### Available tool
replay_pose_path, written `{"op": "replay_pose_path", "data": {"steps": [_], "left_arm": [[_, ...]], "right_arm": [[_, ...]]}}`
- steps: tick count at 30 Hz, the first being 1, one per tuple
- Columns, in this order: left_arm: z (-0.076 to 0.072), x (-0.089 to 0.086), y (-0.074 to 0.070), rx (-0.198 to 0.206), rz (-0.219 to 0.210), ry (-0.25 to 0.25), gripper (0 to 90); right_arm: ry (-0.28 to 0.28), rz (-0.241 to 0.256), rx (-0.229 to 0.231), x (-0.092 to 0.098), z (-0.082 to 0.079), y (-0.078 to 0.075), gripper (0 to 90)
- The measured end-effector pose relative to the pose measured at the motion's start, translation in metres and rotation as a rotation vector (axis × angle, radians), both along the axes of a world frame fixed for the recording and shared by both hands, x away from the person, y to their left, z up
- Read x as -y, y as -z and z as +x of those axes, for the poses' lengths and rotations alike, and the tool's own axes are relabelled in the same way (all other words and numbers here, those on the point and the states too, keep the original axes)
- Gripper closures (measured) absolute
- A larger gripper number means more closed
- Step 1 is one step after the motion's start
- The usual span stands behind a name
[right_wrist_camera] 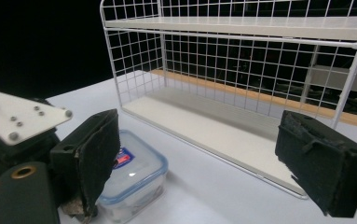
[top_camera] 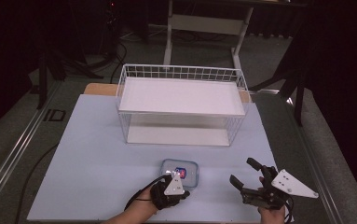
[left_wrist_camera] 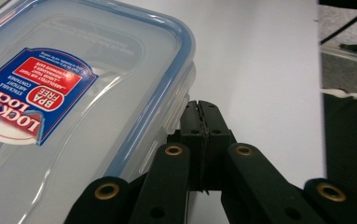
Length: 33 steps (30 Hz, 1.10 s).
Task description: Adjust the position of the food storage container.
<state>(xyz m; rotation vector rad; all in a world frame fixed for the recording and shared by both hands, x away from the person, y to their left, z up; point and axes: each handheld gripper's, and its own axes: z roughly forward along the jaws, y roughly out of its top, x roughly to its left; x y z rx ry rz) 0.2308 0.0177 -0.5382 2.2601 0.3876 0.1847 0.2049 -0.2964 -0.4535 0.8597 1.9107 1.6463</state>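
Pale blue tabletop point(top_camera: 97, 154), white wire shelf point(top_camera: 181, 105) behind, left claw point(left_wrist_camera: 203, 128) pressed together beside clear lidded food box point(top_camera: 180, 171), right claw point(top_camera: 245, 173) spread apart, holding nothing.

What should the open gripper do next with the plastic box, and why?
Probably the right gripper should slide left and close its fingers on the plastic box. It is open and apart from the box, while the left gripper is shut beside the box's edge. The wire shelf waits behind.
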Motion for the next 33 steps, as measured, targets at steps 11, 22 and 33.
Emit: {"op": "replay_pose_path", "data": {"steps": [11,22,33], "left_arm": [[0.026,0.007,0.001,0.018,-0.024,-0.070,90.0],[0.030,-0.003,-0.005,0.015,-0.075,-0.025,85.7],[0.010,-0.048,-0.032,-0.038,-0.173,-0.004,66.1]], "right_arm": [[-0.001,0.004,-0.005,0.000,0.001,0.000,13.8],[-0.010,-0.003,-0.006,-0.001,0.000,0.000,13.9],[-0.002,-0.051,0.011,-0.007,0.000,0.001,13.9]]}}
